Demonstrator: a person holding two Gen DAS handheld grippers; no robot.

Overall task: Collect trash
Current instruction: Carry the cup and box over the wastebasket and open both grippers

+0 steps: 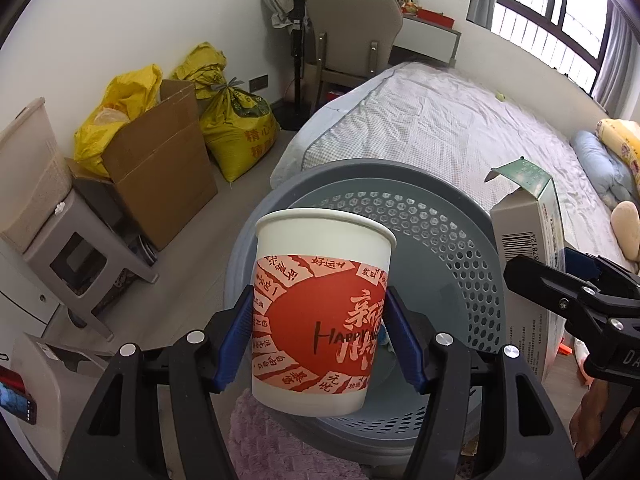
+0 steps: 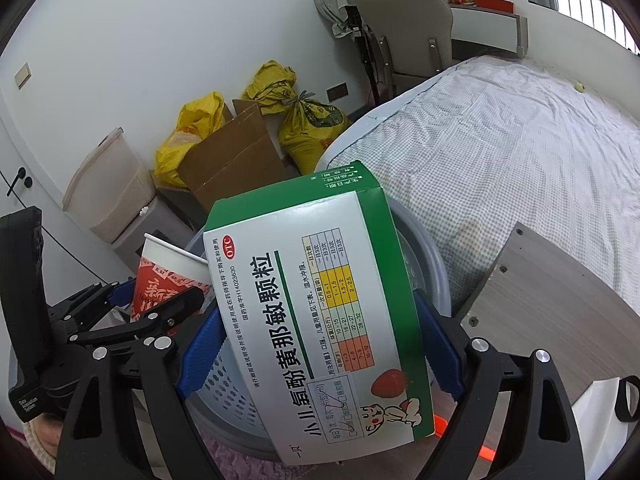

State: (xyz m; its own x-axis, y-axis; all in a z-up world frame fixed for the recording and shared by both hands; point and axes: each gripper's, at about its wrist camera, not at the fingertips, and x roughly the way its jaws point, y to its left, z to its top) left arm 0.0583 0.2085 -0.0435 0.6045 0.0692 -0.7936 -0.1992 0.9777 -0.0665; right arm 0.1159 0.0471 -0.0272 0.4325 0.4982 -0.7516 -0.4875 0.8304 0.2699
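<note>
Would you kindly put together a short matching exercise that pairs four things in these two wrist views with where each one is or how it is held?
Things:
1. paper cup
2. medicine box
3. grey perforated basket
4. yellow sacks

Places or states:
A. on the floor by the white wall, near a cardboard box
B. clamped in the left gripper
C. below both held items, at the foot of the bed
D. clamped in the right gripper

Pairs: 1-B, 2-D, 3-C, 4-A
</note>
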